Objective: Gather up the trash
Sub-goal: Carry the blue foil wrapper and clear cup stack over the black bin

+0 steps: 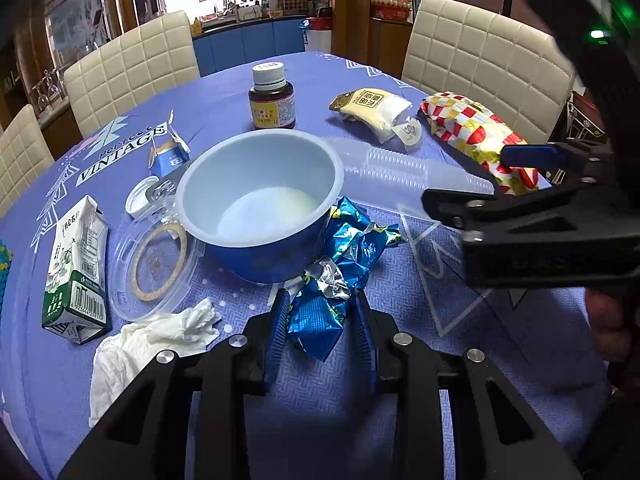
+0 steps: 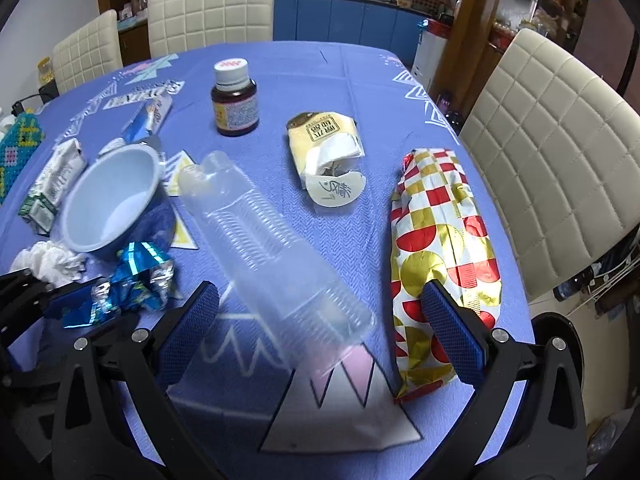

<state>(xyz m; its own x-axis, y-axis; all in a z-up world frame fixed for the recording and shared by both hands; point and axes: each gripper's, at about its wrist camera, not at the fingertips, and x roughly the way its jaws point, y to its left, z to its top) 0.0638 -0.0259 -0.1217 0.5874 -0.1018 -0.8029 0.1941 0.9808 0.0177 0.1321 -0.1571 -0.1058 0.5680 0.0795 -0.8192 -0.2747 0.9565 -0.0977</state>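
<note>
A crumpled blue foil wrapper (image 1: pixel 320 316) lies in front of a blue bowl (image 1: pixel 260 200) with a white inside. My left gripper (image 1: pixel 321 300) has closed on it, with both pads pressing its sides. In the right wrist view, the wrapper (image 2: pixel 136 280) lies at the lower left beside the bowl (image 2: pixel 112 204). A clear ribbed plastic sleeve (image 2: pixel 272 248) lies on the blue tablecloth between the wide-open fingers of my right gripper (image 2: pixel 320 292), which do not touch it. A red, gold and white checked package (image 2: pixel 440 240) lies under the right finger.
A brown bottle (image 1: pixel 272 100) with a white cap stands at the back. Nearby lie a yellow packet (image 1: pixel 372 112), a flattened milk carton (image 1: pixel 76 264), a clear round lid (image 1: pixel 156 264), a torn blue carton (image 1: pixel 170 152) and a white tissue (image 1: pixel 148 340). Cream chairs (image 2: pixel 552 152) surround the table.
</note>
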